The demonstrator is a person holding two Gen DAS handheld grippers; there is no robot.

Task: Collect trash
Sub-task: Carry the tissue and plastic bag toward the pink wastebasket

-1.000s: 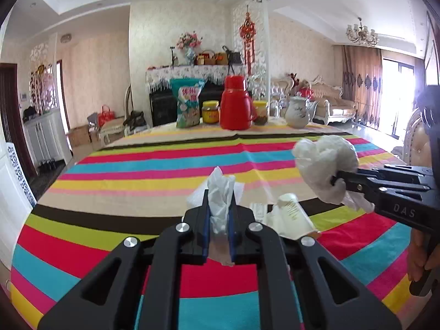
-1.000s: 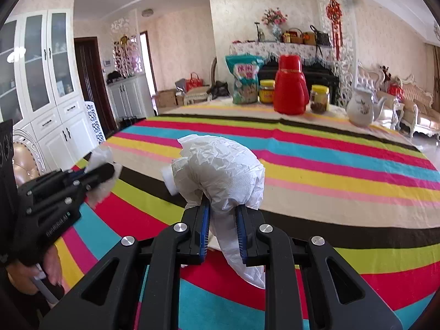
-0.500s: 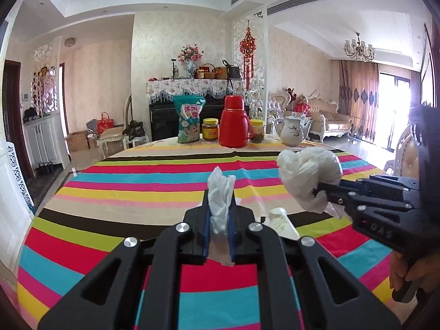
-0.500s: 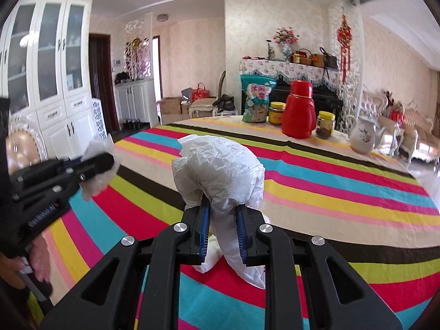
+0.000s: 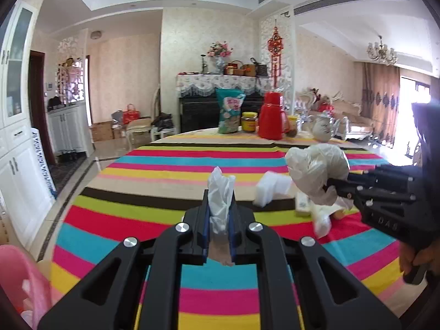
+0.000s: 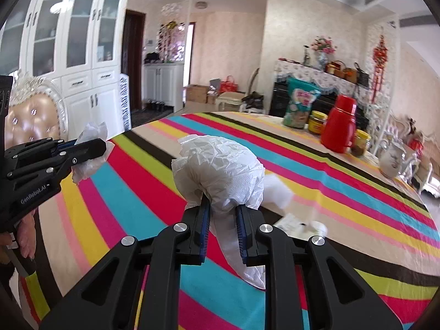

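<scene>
My left gripper is shut on a crumpled white tissue and holds it above the striped tablecloth; it also shows in the right wrist view. My right gripper is shut on a crumpled white plastic bag, lifted off the table; it also shows at the right of the left wrist view. More white trash lies on the cloth: a white block, a small carton and a wrapper.
At the table's far end stand a green snack bag, a yellow-lidded jar, a red thermos and a white teapot. A pink bin sits at lower left. A padded chair stands by the table.
Both grippers have swung left with their trash still held, away from the table's middle. The pink bin has come into the left wrist view.
</scene>
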